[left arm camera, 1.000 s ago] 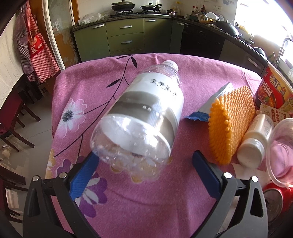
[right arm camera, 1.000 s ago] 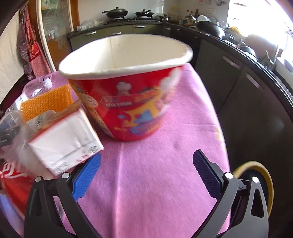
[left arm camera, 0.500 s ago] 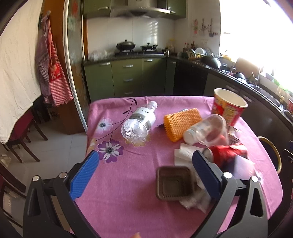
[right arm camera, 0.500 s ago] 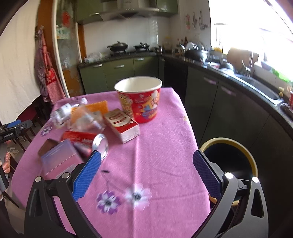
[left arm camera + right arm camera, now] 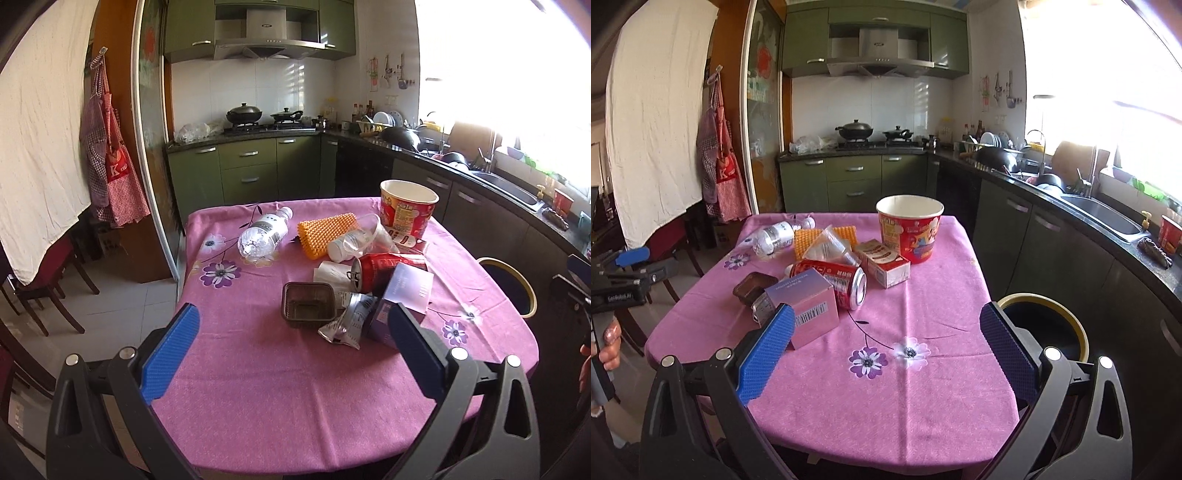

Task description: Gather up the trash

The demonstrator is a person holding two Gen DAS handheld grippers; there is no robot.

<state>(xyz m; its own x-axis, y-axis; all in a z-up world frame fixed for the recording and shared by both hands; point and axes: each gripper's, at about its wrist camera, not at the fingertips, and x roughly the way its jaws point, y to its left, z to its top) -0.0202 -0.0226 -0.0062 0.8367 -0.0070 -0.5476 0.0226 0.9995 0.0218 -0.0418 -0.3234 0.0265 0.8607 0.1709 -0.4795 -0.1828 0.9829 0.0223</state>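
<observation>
Soda can (image 5: 837,280) lies sideways beside the empty red tub (image 5: 910,232), mouth toward the bin (image 5: 1047,327); both grippers (image 5: 293,354) (image 5: 886,349) spread (holding nothing).

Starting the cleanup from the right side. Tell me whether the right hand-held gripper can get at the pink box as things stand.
Probably yes. The right hand-held gripper is open and empty, and the pink box sits at the near edge of the pile, just ahead of its left finger. Nothing lies on top; only the red can leans behind it.

Pink floral tablecloth (image 5: 923,295); red can (image 5: 834,282); orange, maybe bumpy, mat (image 5: 325,236).
</observation>
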